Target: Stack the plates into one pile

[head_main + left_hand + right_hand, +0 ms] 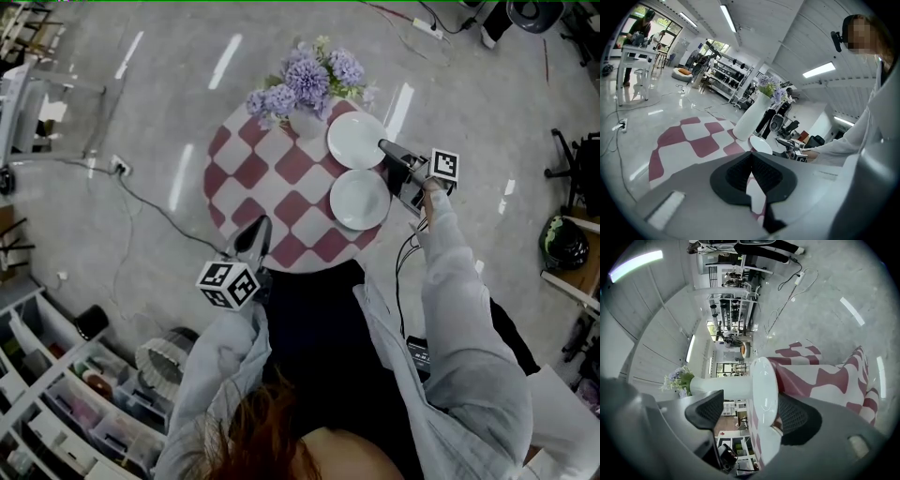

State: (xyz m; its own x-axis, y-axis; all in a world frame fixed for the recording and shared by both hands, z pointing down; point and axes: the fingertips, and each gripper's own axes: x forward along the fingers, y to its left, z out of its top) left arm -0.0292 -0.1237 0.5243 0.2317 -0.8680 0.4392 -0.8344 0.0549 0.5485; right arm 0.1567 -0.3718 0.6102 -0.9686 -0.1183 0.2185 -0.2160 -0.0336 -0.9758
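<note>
One plate (764, 390) inside right gripper (751, 405)

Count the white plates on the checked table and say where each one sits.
2. One plate lies beside the flower vase at the table's far right; the other plate lies next to it, closer to the near edge. None seems hidden.

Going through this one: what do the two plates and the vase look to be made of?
Far plate and near plate: probably glazed ceramic or porcelain. They are plain white and glossy, with light glints on the surface in the right gripper view. Melamine can't be ruled out.
Vase: white, smooth, with a duller sheen. Likely ceramic, possibly plastic.
</note>
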